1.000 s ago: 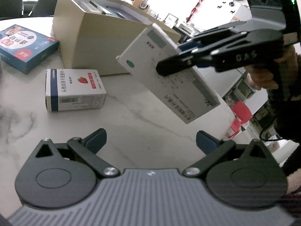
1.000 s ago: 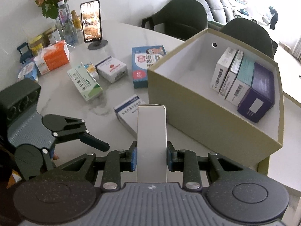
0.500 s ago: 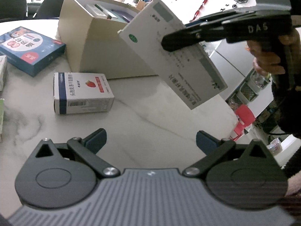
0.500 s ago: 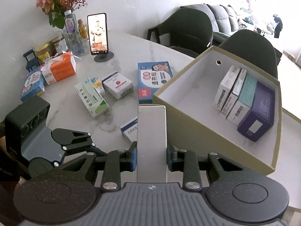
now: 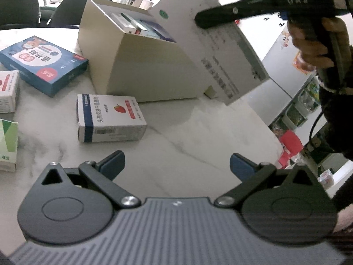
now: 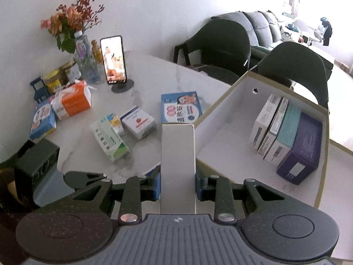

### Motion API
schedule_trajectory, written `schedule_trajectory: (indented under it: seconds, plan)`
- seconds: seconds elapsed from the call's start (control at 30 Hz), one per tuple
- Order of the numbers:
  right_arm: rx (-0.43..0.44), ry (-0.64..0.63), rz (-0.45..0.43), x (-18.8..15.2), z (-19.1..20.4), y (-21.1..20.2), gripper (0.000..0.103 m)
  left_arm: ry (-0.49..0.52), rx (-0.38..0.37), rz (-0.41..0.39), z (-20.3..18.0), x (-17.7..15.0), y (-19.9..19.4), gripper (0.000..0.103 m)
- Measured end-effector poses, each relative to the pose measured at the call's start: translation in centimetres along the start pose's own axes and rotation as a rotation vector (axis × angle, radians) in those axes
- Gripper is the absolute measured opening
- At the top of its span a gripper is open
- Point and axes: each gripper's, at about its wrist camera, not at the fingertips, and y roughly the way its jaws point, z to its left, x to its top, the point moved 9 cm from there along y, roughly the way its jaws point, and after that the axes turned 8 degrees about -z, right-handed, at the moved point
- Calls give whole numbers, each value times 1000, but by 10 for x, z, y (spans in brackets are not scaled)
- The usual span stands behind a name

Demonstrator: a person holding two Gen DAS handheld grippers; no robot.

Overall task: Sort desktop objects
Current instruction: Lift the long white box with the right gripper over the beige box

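My right gripper (image 6: 177,186) is shut on a flat white medicine box (image 6: 177,165), held edge-on above the near rim of the open cardboard box (image 6: 222,119). In the left wrist view that white medicine box (image 5: 216,44) hangs tilted in the air in front of the cardboard box (image 5: 150,70), pinched by the right gripper (image 5: 199,19). Several medicine boxes (image 6: 286,141) stand in a row inside the cardboard box. My left gripper (image 5: 177,162) stands open and empty over the marble table (image 5: 176,137). A strawberry-print box (image 5: 110,118) lies just ahead of it.
A blue cartoon-print box (image 6: 181,109), a green-white box (image 6: 109,140), a strawberry box (image 6: 138,122), a tissue pack (image 6: 71,100), a phone on a stand (image 6: 114,60) and a flower vase (image 6: 85,64) sit on the table. Dark chairs (image 6: 220,50) stand behind it.
The right gripper has risen with the white box, from beside the cardboard box's wall to above its rim. The left gripper has stayed open and almost still.
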Motion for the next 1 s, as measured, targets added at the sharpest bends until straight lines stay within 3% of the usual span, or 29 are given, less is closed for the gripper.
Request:
schedule_trajectory:
  seconds: [0.37,1.0]
  plan:
    - [10,110,-47,37,-36,11,32,-9,20,2,6,1,-1,103]
    - [9,285,11,64,-94,72,32,-22,48,12,10,0,3,103]
